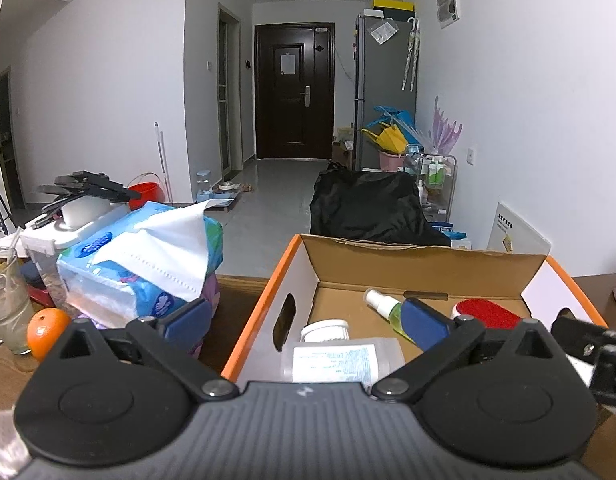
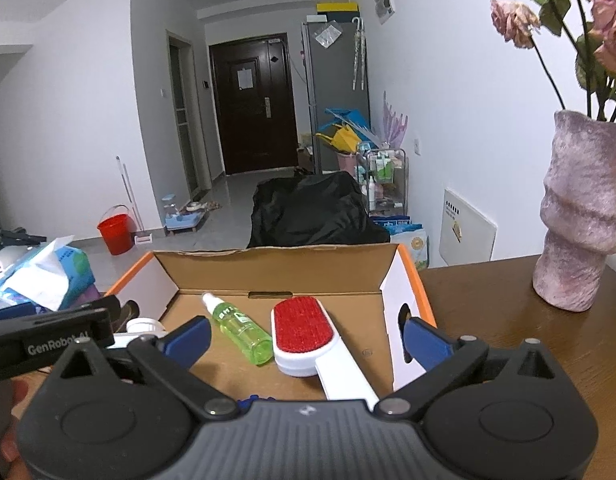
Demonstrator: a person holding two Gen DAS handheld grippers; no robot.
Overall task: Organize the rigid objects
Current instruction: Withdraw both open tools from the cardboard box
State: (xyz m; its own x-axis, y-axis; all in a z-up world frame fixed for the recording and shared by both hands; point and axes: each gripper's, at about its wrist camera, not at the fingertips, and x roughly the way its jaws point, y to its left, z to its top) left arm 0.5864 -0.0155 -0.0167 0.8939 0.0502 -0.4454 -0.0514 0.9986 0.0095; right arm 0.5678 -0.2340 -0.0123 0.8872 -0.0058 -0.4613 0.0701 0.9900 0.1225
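An open cardboard box with an orange rim (image 1: 267, 292) (image 2: 412, 268) sits on the brown table. Inside lie a green spray bottle (image 2: 237, 330) (image 1: 388, 308), a red-and-white lint brush (image 2: 303, 334) (image 1: 488, 314) and a clear bottle with a white cap (image 1: 340, 354). My left gripper (image 1: 308, 324) is open and empty, above the box's left wall and the clear bottle. My right gripper (image 2: 308, 340) is open and empty, its fingers spread over the lint brush and the box's right wall.
A tissue pack (image 1: 147, 256) (image 2: 39, 276), an orange (image 1: 47, 330), a glass (image 1: 5, 312) and a plastic container (image 1: 63, 236) stand left of the box. A pink vase with flowers (image 2: 580, 216) stands on the table (image 2: 508, 320) at the right.
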